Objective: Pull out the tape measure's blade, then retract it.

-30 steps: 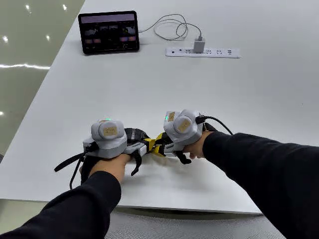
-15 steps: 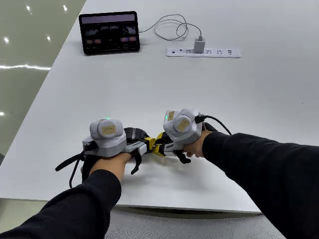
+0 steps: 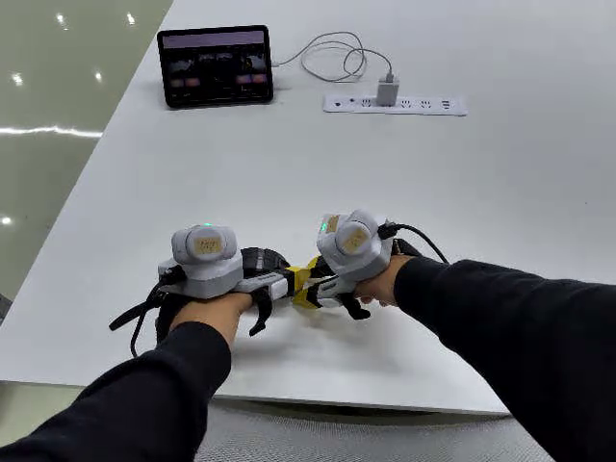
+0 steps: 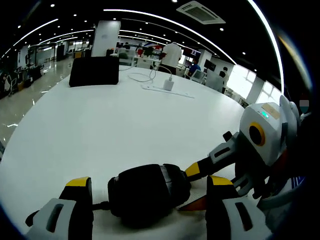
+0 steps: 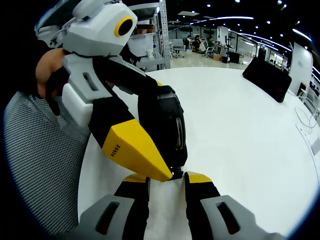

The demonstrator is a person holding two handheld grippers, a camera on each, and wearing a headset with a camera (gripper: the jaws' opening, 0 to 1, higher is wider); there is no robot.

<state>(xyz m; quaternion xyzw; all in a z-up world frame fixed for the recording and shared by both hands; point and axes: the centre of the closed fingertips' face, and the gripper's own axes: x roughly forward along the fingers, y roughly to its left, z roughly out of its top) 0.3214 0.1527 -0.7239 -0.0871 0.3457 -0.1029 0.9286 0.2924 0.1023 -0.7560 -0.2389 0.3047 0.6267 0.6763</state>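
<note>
My right claw [image 5: 167, 180] has its jaws narrowly apart, tips at the mouth of the tape measure [image 5: 169, 125]. My left claw [image 4: 148, 182] brackets that black case on the table [image 3: 289, 164]; can't tell if it's squeezing. Far back: tablet [image 3: 215, 65], power strip [image 3: 395, 104].

The left forearm [image 3: 144, 404] and right forearm [image 3: 510, 318] reach in low, with the left gripper [image 4: 148, 182] and right gripper [image 5: 166, 179] meeting tip to tip. The left's jaws stand wide astride the tape measure [image 4: 147, 195]. The right's jaws are drawn close, a slim gap between them.
</note>
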